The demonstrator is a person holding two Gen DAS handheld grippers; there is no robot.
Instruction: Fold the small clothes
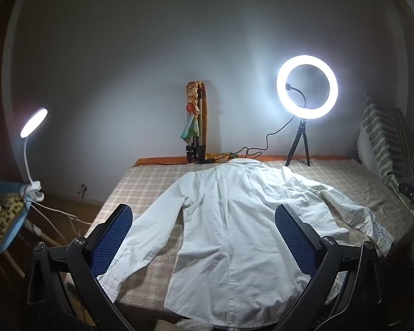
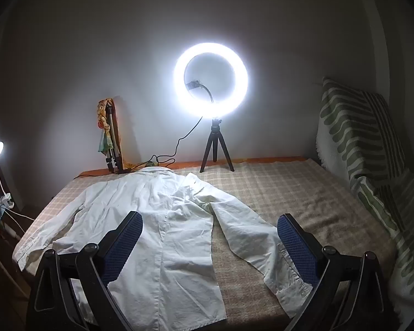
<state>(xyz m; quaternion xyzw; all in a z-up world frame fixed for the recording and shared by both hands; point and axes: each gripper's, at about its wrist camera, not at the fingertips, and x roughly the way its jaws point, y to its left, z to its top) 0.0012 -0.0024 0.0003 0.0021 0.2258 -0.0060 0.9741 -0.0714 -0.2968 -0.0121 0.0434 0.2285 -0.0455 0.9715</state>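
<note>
Checked bed cover [image 1: 151, 182] bears spread white shirt [image 1: 234, 220].

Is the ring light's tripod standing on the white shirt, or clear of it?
Apart. In the right wrist view the tripod stands on the checked blanket behind the shirt, with a strip of bare blanket between its feet and the shirt's shoulder.

Both grippers spread wide, tilted downward, holding nothing.

The left gripper [image 1: 204, 237] has its two black fingers [image 1: 111, 237] set far apart, blue textured pads facing inward, nothing pressed between them. The right gripper [image 2: 209, 244] matches it: fingers [image 2: 298, 248] splayed wide, blue pads bare, angled forward and down, gripping nothing.
</note>
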